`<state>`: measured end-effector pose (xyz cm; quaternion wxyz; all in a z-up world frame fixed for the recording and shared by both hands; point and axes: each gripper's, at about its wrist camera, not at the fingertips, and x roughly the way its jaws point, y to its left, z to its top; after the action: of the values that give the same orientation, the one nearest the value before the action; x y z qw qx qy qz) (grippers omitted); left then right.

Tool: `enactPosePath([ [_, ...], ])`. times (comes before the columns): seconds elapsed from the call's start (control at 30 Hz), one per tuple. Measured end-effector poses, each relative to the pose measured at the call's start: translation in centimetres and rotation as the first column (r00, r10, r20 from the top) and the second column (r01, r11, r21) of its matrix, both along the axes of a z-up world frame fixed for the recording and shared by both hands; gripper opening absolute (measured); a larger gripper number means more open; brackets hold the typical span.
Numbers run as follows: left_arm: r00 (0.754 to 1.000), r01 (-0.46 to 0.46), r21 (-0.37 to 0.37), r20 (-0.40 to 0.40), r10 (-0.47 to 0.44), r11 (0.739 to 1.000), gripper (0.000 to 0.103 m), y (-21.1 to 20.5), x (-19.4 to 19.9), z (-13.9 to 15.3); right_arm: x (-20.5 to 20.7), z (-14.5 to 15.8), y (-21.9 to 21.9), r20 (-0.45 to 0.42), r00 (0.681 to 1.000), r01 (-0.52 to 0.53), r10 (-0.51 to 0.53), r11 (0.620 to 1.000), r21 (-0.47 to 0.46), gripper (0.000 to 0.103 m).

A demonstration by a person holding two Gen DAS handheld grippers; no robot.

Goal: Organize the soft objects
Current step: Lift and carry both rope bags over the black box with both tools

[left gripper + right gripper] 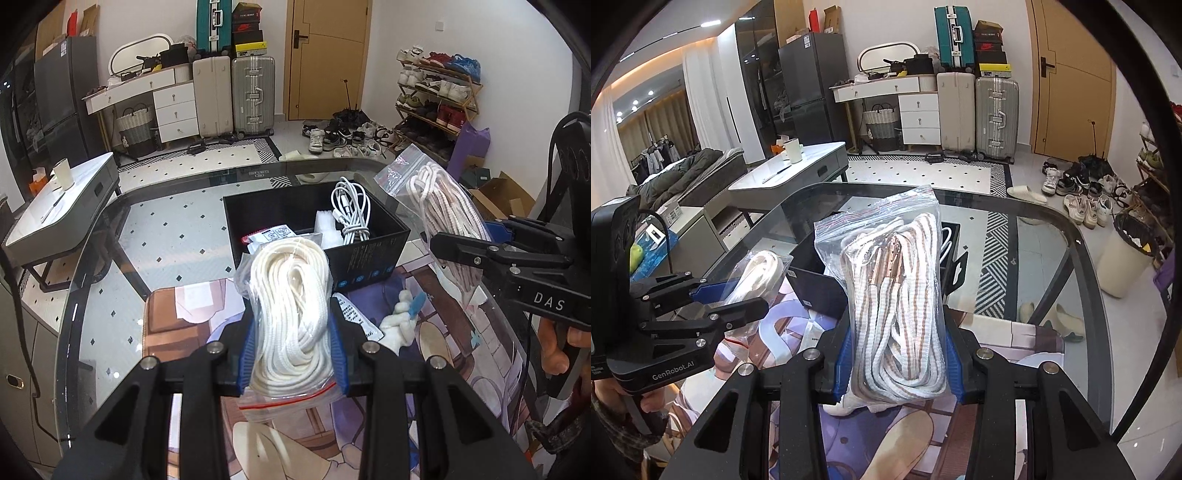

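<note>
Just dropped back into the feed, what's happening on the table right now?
A person is sorting bagged laces at a glass table. The left hand-held gripper is clamped on a zip bag of plain white laces. The right hand-held gripper is clamped on a zip bag of tan-striped laces. Both bags are held up off the table, close to an open black box that already contains a white cable and some packets. Neither bag is in the box yet.

"DAS" on the right tongs (pixel 484 240), "GenRobot.AI" on the left tongs (pixel 713 295).
</note>
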<state>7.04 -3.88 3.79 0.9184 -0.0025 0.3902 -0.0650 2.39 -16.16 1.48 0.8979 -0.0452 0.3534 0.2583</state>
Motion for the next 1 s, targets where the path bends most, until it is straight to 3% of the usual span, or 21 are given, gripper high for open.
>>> enactPosePath([
  [1.0, 1.000, 0.015, 0.015, 0.025, -0.015, 1.000, 0.032, 0.8, 5.5, 1.8, 4.3, 0.9, 1.4, 0.024, 1.000, -0.019, 0.019, 1.000, -0.002, 0.042],
])
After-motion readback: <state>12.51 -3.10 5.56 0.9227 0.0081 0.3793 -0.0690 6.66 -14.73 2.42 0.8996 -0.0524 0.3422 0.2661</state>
